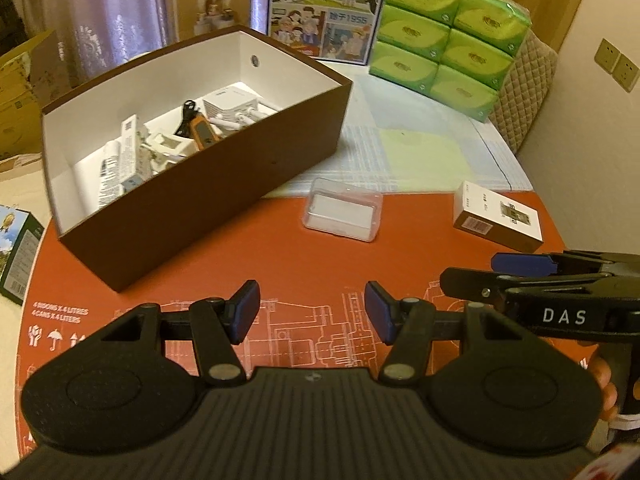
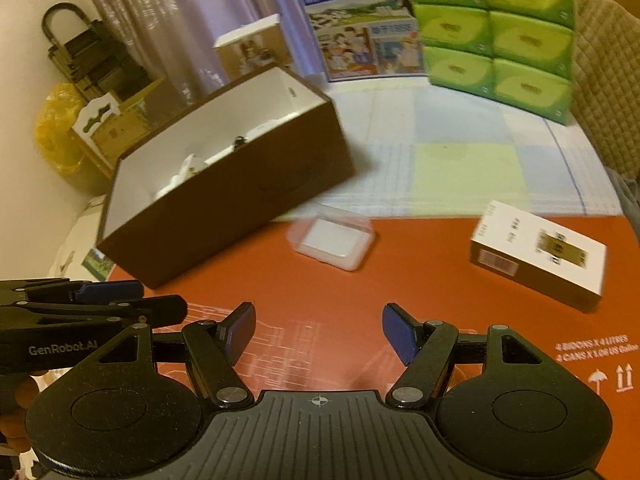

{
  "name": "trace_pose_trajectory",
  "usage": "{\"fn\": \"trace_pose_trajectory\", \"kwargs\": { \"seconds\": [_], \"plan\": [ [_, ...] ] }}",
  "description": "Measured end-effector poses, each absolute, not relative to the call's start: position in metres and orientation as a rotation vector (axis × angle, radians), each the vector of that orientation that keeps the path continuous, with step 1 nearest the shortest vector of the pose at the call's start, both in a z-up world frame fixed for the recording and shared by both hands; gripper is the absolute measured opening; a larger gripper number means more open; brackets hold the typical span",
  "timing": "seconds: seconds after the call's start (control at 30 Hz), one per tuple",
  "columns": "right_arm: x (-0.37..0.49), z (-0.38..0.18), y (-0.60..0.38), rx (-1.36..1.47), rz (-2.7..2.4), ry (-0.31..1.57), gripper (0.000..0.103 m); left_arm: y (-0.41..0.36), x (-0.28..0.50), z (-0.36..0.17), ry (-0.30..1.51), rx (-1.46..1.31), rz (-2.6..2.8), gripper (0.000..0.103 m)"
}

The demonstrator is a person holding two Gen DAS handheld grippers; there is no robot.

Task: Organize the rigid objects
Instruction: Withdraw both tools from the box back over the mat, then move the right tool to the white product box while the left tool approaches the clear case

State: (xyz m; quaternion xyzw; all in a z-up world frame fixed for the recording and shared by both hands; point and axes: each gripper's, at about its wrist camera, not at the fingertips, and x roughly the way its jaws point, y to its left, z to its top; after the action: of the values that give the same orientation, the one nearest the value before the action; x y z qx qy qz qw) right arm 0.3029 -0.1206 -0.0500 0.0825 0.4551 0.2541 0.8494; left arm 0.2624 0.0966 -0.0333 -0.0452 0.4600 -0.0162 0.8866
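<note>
A brown box with white inside [image 1: 208, 216] [image 2: 224, 204] stands on the orange mat and holds several small items, among them white cartons and an orange tool [image 1: 202, 132]. In front of its right end lies a clear plastic case [image 1: 342, 210] [image 2: 332, 242]. Further right lies a white carton with a barcode [image 1: 498, 216] [image 2: 538, 254]. My left gripper [image 1: 312, 312] hovers open over the mat, nothing between its fingers. My right gripper [image 2: 318, 332] hovers open too, also holding nothing. Each gripper shows at the edge of the other's view, side by side.
A blue milk carton [image 1: 326, 8] and a stack of green tissue packs [image 1: 444, 36] stand at the back of the table. A small white-and-tan box [image 1: 212, 4] stands behind the brown box. A green box [image 1: 16, 256] sits at the left edge.
</note>
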Motion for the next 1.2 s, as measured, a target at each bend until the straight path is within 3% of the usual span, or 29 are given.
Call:
{"fn": "trace_pose_trajectory", "kwargs": {
  "seconds": [1.2],
  "plan": [
    [0.391,-0.091,-0.234,0.184,0.165,0.987,0.067,0.072,0.388,-0.108,0.944,-0.021,-0.176,0.054]
  ]
}}
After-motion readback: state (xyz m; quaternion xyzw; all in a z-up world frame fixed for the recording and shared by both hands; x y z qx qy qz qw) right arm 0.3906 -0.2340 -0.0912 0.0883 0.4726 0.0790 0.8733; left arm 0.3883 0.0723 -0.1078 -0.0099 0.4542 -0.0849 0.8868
